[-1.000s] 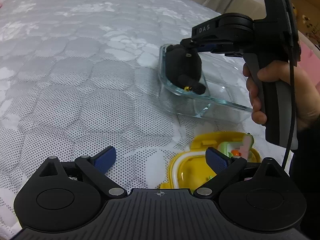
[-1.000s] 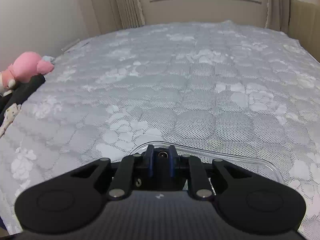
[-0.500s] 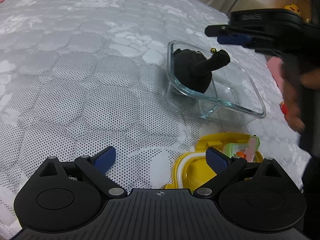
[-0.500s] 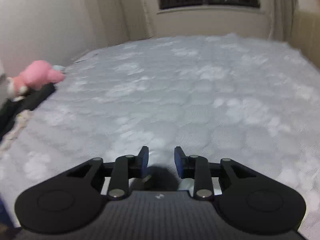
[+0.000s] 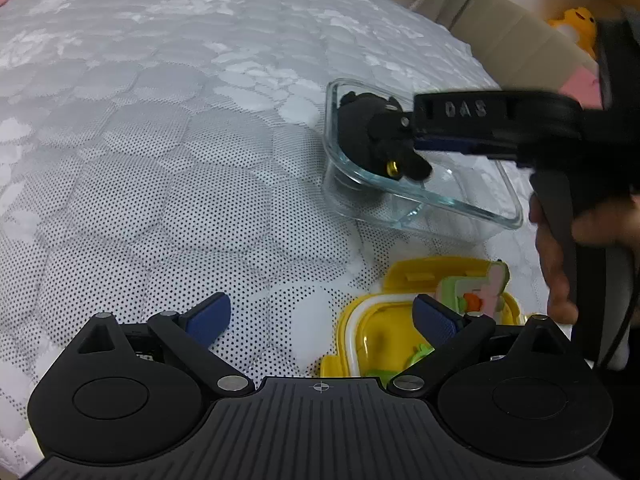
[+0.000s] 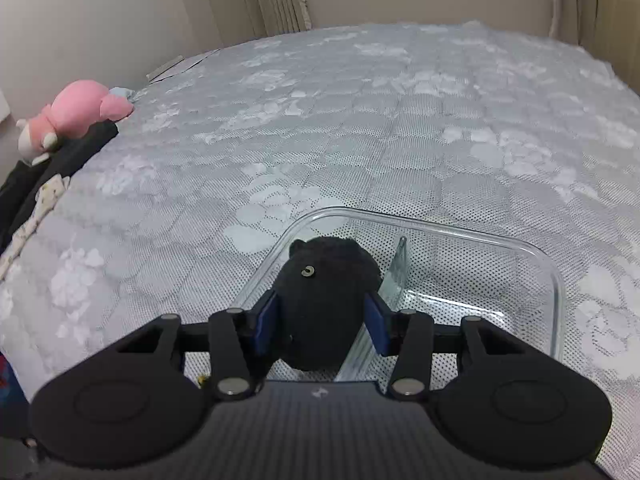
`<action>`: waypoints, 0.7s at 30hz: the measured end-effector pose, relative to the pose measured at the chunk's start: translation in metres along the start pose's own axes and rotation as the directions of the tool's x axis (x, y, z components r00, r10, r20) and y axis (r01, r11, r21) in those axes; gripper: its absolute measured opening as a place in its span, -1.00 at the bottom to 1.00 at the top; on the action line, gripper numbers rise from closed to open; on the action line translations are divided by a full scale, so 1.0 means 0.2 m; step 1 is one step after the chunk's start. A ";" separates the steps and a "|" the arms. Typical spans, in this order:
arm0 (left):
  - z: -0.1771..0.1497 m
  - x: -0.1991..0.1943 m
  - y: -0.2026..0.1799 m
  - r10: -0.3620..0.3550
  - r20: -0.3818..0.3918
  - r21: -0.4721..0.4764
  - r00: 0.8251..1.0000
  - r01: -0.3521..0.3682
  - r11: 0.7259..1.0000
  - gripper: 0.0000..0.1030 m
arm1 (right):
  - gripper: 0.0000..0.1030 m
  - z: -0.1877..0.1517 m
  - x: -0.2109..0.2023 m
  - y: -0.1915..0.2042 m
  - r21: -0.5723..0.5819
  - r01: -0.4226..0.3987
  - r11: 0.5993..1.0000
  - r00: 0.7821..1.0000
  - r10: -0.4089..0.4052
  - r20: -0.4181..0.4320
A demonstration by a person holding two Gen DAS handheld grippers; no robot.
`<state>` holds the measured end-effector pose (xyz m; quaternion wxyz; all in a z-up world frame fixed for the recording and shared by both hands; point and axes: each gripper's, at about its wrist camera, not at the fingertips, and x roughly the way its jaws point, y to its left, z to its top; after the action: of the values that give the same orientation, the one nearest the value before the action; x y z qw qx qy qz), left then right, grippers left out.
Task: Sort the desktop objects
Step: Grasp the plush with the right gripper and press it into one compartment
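The left wrist view sits low and close over the bedspread, looking forward and down between its own fingers, toward the glass dish and yellow box at its right. The right wrist view looks down along its own fingers from just above the same dish, facing across the bed to the window wall. Both views share the dish, the black toy in it and the surrounding bedspread
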<state>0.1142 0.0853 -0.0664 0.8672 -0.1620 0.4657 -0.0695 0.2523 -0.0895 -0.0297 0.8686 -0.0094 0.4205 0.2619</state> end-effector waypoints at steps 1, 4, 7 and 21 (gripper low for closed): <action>0.00 0.00 0.00 -0.001 -0.001 -0.003 1.000 0.001 1.000 0.95 | -0.15 0.00 -0.01 -0.02 0.029 -0.015 0.999 1.000 0.015 0.011; 0.00 0.00 0.00 -0.002 -0.001 0.003 1.000 0.002 1.000 0.95 | -0.99 0.02 -0.10 -0.06 0.113 -0.081 0.990 0.996 0.075 0.050; 0.00 0.00 0.01 -0.004 0.003 -0.010 1.000 0.004 1.000 0.95 | -0.99 0.02 -0.14 -0.04 0.117 -0.138 0.983 0.990 0.137 0.023; -0.01 -0.05 -0.08 0.060 0.041 0.077 0.997 -0.063 0.995 0.95 | -1.00 -0.01 0.07 0.12 0.024 -0.029 0.999 0.999 0.030 -0.029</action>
<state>0.1067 0.0725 -0.0545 0.8835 -0.1149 0.4505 -0.0578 0.2471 -0.0639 -0.0369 0.8585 0.0032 0.4362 0.2695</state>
